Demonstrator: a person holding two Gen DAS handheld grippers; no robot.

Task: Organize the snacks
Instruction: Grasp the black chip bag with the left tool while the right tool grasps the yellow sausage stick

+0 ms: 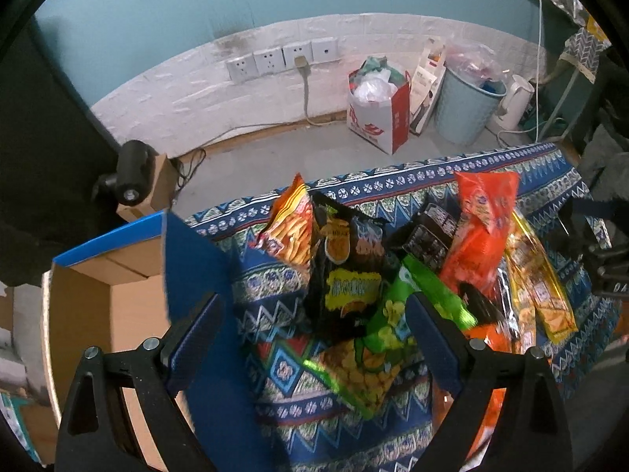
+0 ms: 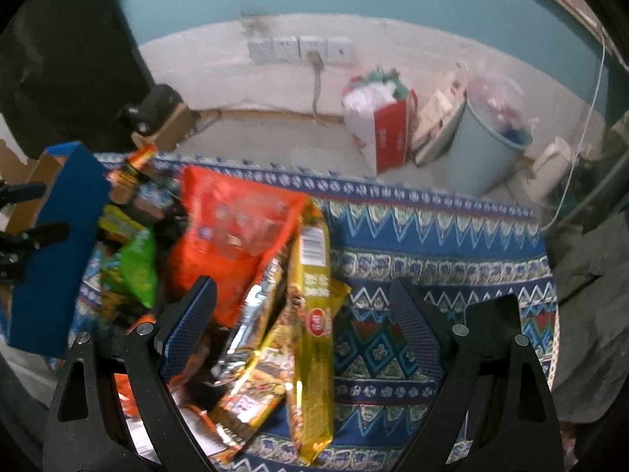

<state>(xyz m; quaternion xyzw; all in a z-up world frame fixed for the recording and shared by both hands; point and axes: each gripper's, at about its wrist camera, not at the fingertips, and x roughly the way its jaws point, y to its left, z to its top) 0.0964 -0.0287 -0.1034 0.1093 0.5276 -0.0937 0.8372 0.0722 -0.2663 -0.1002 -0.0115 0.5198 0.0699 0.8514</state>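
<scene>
A pile of snack bags lies on a blue patterned cloth [image 1: 271,287]. In the left wrist view I see a black bag [image 1: 346,271], a green bag [image 1: 393,322], a tall orange-red bag [image 1: 479,236], a striped orange bag [image 1: 291,224] and yellow packs [image 1: 538,287]. My left gripper [image 1: 314,314] is open above the green and black bags, holding nothing. In the right wrist view my right gripper [image 2: 306,303] is open over a yellow pack [image 2: 312,275] and foil-edged packs [image 2: 255,334], beside the orange-red bag [image 2: 232,232]. An open cardboard box with blue flaps [image 1: 118,275] stands left of the pile.
The box's blue flap [image 2: 59,247] shows in the right wrist view too. On the floor behind the table stand a red-and-white paper bag [image 1: 377,114], a pale blue bin [image 1: 468,106] and a white kettle [image 1: 515,98]. Wall sockets [image 1: 283,59] with a cable are on the far wall.
</scene>
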